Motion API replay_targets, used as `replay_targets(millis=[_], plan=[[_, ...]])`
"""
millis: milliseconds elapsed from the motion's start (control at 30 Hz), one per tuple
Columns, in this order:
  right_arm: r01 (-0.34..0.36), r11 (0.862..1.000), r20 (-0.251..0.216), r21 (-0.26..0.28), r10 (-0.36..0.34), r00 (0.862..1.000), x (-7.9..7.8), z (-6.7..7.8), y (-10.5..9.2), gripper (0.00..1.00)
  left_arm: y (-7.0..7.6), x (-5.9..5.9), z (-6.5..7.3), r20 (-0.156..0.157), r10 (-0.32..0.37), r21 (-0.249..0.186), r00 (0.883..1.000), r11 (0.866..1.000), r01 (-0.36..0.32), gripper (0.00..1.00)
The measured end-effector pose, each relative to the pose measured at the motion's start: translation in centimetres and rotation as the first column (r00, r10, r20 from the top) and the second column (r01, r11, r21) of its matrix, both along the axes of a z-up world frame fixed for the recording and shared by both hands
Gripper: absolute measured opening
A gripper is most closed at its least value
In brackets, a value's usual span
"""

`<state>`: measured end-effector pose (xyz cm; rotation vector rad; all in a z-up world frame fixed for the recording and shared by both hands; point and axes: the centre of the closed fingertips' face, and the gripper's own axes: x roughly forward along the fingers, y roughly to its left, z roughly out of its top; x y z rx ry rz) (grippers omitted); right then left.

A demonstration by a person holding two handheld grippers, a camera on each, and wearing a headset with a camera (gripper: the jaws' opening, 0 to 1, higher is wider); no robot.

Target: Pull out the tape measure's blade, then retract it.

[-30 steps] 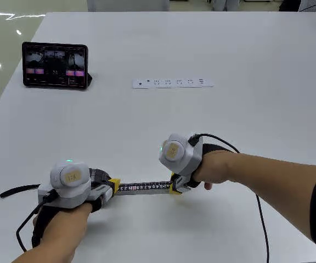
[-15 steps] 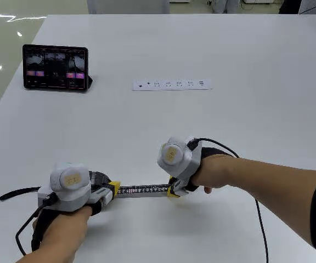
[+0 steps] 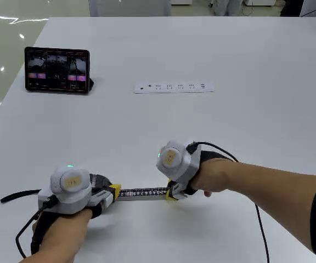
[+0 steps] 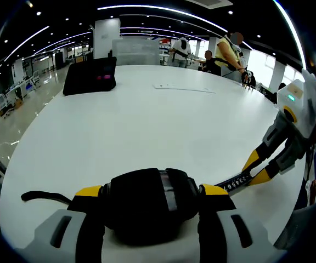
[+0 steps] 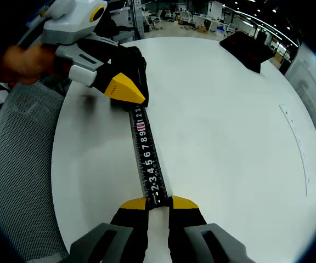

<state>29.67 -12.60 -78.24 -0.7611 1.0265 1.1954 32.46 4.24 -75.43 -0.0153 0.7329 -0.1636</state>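
slowly the stretch of blade [image 3: 142, 192] between the claws has shortened: the right gripper [image 3: 171, 193], jaws pinched almost closed on the blade's tip, sits nearer the left gripper [image 3: 113, 192] than a second ago. the left's jaws clamp the black tape measure case [image 4: 150, 205], low over the white table [image 3: 202, 126]. retraction looks under way, with a short length still out.
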Motion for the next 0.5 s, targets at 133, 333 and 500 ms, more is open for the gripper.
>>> replay_targets(millis=[133,333,500], plan=[[-0.002,1.0,0.0,0.001,0.002,1.0,0.03,0.0,0.16,0.09,0.03,0.02,-0.02,0.0,0.0,-0.001,1.0,1.0,0.0,0.66],[-0.012,1.0,0.003,0.007,0.012,1.0,0.08,-0.04,0.32,0.1,0.02,-0.06,-0.05,-0.005,-0.003,-0.005,1.0,1.0,0.003,0.65],[-0.035,0.999,0.009,0.025,0.035,0.999,-0.02,-0.02,0.33,0.1,0.02,-0.17,0.03,0.003,-0.003,-0.014,1.0,1.0,0.003,0.65]])
